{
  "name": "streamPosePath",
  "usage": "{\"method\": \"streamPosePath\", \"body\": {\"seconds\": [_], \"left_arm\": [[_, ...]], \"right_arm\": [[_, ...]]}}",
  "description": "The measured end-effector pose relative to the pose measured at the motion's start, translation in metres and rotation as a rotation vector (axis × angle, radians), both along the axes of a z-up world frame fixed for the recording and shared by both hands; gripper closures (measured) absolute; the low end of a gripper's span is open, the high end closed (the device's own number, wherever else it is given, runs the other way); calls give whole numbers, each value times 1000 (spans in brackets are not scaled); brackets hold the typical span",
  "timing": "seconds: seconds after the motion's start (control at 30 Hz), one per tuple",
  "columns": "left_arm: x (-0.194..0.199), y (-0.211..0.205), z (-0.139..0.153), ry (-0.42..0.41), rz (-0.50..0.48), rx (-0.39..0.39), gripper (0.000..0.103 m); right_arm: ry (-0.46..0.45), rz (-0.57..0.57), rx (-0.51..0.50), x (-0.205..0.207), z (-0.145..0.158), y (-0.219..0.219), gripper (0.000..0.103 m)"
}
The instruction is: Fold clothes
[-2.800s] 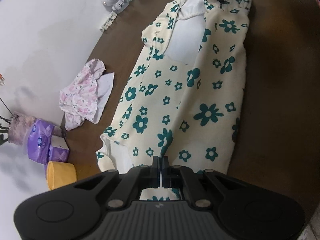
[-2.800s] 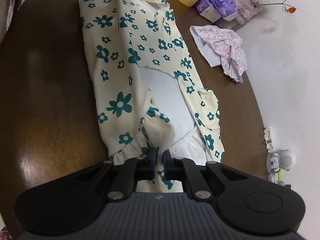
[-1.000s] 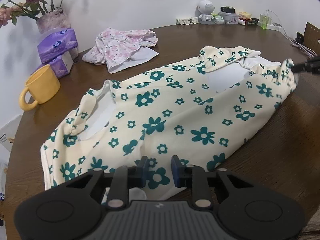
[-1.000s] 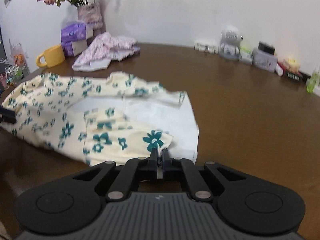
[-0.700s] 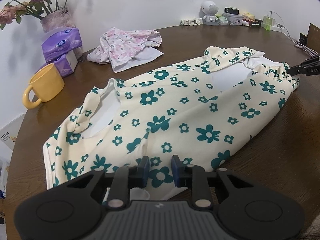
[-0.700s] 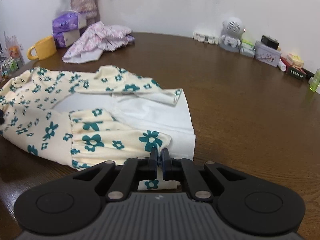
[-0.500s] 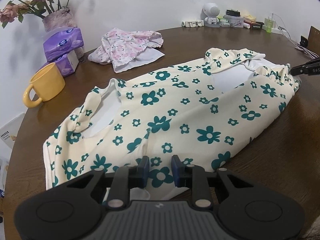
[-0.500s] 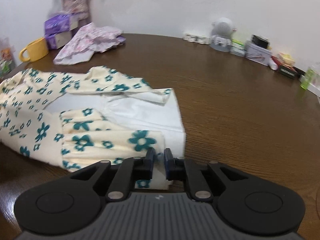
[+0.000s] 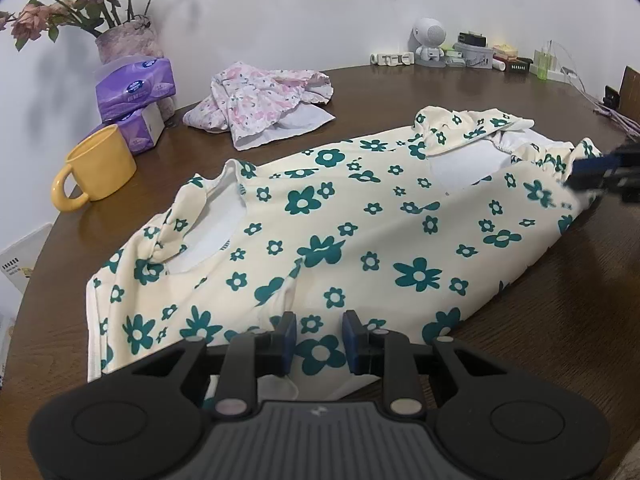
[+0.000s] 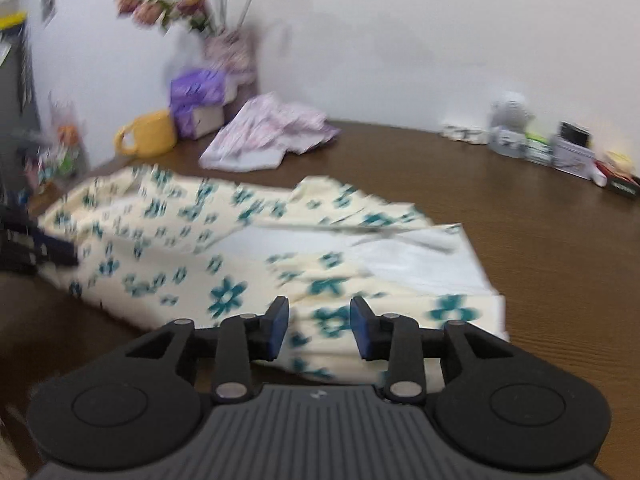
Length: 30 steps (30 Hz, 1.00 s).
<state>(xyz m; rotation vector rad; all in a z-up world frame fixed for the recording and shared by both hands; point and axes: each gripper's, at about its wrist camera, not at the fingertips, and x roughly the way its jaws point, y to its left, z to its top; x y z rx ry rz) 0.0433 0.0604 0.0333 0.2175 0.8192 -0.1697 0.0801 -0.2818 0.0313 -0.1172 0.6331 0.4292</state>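
Left gripper (image 9: 318,338) low over the near hem of the cream dress with teal flowers (image 9: 360,232), jaws apart, cloth lying between the two blue pads but not pinched. Right gripper (image 10: 318,330) likewise parted above the other end of the same dress (image 10: 240,264), jaws just opened, fabric beneath the gap and no longer clamped. Dress spread flat on the round brown table (image 9: 560,320), long axis running from the near left of the left wrist view toward the far right, neckline with white lining at the left end, gathered sleeves and white inner layer at the right. Two garments in all: the dress and a crumpled pink floral garment (image 9: 260,100) lying well apart near the wall. One yellow mug (image 9: 100,168), two purple tissue packs (image 9: 136,88) stacked, one vase of pink roses (image 9: 124,40) behind them, one small white robot figure (image 9: 430,40) among assorted small items by the wall. Right wrist view heavily blurred, flower print and far objects smeared, small items at the right hard to identify. Right gripper tips seen only as a blurred dark shape at the right edge of the left view; dress's nearest hem hidden beneath both gripper bodies.
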Motion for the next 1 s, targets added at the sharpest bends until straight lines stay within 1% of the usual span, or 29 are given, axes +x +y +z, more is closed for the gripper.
{"method": "streamPosePath", "body": {"seconds": [0.07,0.13,0.2,0.27,0.33,0.43,0.53,0.6,0.63,0.7,0.8,0.87,0.97,1.0], "left_arm": [[0,4,-1,-4,3,-21,77],[0,8,-1,-3,7,-44,76],[0,10,0,-3,10,-62,76],[-4,13,5,-10,12,-87,76],[-16,16,15,-38,13,-122,74],[-39,25,30,-96,49,-140,68],[-60,34,36,-130,108,-124,65],[-70,39,37,-137,145,-92,65],[-74,42,36,-141,151,-79,63],[-77,47,33,-139,148,-72,62],[-72,50,29,-141,126,-30,62],[-69,51,27,-138,82,-4,62],[-71,53,26,-133,11,-7,61],[-73,54,27,-133,-4,-9,59]], "right_arm": [[2,-6,-28,1,-8,8,69],[24,-25,-5,5,-10,4,67],[21,-31,-9,4,-10,5,64],[14,-36,-19,2,-8,8,64],[6,-41,-29,0,-7,10,64],[-14,-14,21,-5,3,19,64],[-29,24,37,-7,9,37,64],[-24,54,40,-4,8,53,64],[-19,71,41,-1,6,61,64],[-7,98,39,2,5,79,64],[4,130,27,7,1,103,64],[7,134,20,9,-1,113,64],[19,118,16,14,-3,120,64],[24,110,15,16,-3,121,64]]}}
